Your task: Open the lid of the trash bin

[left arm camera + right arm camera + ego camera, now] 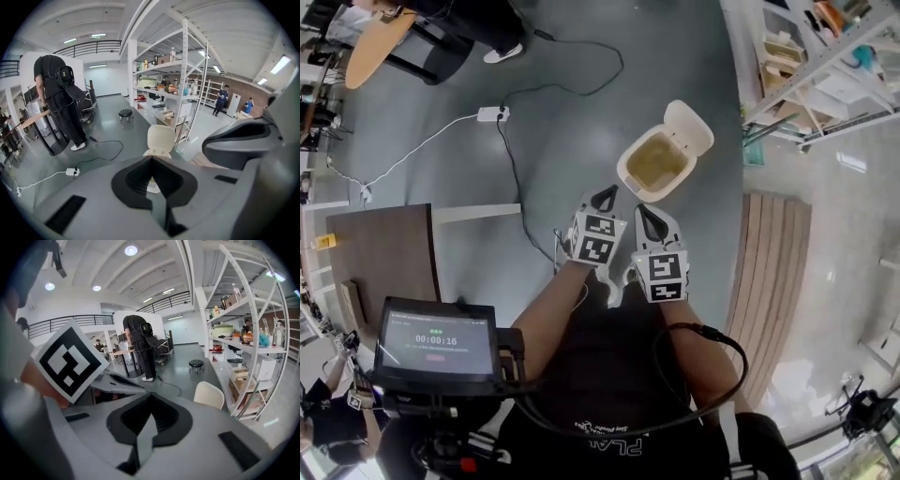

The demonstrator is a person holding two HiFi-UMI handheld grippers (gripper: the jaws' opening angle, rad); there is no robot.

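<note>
The cream trash bin (pixel 630 176) stands on the grey floor with its lid (pixel 689 127) swung up and back, showing a brownish liner inside. Both grippers hang in the air short of the bin, close to the person's body and side by side. My left gripper (pixel 605 198) is shut with nothing in it, and my right gripper (pixel 650 219) is shut and empty too. In the left gripper view the raised lid (pixel 161 138) shows just past the closed left gripper (pixel 152 161). In the right gripper view the lid (pixel 209 394) sits right of the closed right gripper (pixel 149 414).
A power strip (pixel 493 114) with black and white cables lies on the floor left of the bin. A brown table (pixel 380 253) stands at left, a wooden platform (pixel 773 272) at right, white shelving (pixel 811 56) behind the bin. A person (pixel 58 105) stands far left.
</note>
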